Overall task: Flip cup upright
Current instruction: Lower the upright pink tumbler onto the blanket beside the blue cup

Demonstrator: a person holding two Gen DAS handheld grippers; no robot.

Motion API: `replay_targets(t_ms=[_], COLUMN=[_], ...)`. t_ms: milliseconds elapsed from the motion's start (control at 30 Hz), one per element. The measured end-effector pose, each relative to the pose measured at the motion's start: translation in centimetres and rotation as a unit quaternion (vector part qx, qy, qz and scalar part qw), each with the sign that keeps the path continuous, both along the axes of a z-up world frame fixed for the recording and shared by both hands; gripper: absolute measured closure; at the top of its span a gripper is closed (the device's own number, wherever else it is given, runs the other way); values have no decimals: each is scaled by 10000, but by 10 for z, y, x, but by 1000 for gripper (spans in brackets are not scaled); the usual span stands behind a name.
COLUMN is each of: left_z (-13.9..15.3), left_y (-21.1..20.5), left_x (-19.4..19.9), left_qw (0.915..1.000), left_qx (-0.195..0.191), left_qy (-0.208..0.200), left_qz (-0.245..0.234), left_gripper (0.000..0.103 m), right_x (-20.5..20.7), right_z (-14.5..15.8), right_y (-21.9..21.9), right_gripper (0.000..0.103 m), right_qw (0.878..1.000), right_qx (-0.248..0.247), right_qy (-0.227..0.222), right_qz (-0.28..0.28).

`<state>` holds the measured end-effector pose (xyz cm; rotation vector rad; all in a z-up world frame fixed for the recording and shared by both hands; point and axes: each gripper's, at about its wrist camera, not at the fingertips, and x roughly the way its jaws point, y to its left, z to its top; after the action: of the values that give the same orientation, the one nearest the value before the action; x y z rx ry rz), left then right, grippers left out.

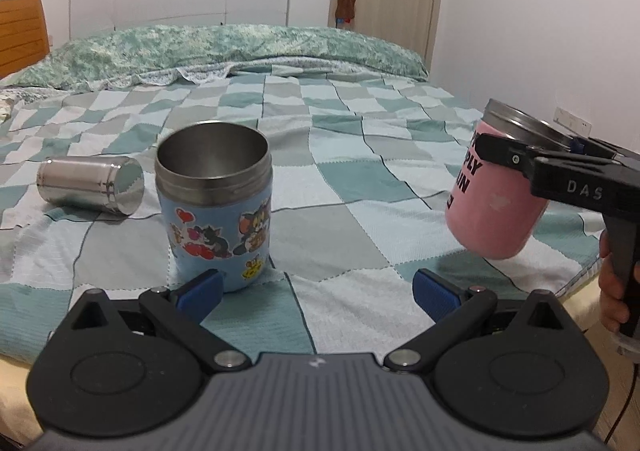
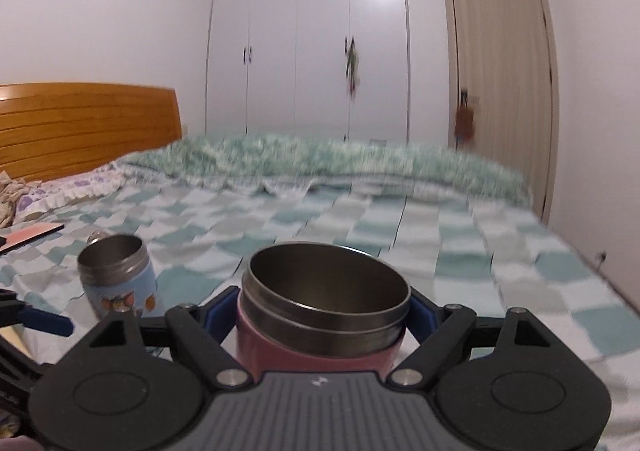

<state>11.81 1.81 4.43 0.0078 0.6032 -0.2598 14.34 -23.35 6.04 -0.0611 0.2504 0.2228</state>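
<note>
While the pink cup (image 2: 320,315) sits clamped between the right gripper (image 2: 320,311) fingers — mouth up, tilted, above the bed (image 1: 360,179) — we see the left gripper (image 1: 318,291) spread, empty, low.

Left wrist: low over bed (image 1: 360,171), facing wardrobe. Right wrist: same heading. Shared: blue cup (image 1: 216,207) (image 2: 120,279), 10 o'clock.

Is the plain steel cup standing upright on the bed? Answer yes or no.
No, the plain steel cup lies on its side on the bedspread, left of the upright blue cartoon cup.
</note>
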Motion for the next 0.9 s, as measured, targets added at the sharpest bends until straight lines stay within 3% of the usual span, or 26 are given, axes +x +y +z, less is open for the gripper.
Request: replay_targets(t_ms=[167,300,900], left_z=[-1,-4,-10], left_y=[0,0,-2], left_x=[-2,-2,2], left_qw=[10000,9999,9996], left_qx=[-3,19,114], left_qy=[-14,1,-39], left_qz=[65,105,262], left_gripper=[0,0,0], right_x=[-12,-17,-11], right_z=[-11,-22,-54], right_y=[7,12,13], right_gripper=[19,19,19], right_qw=[9969,9948,9972], right_qx=[-358,-470,-526], right_qy=[-690,-900,-540], right_qz=[-84,-79,-6])
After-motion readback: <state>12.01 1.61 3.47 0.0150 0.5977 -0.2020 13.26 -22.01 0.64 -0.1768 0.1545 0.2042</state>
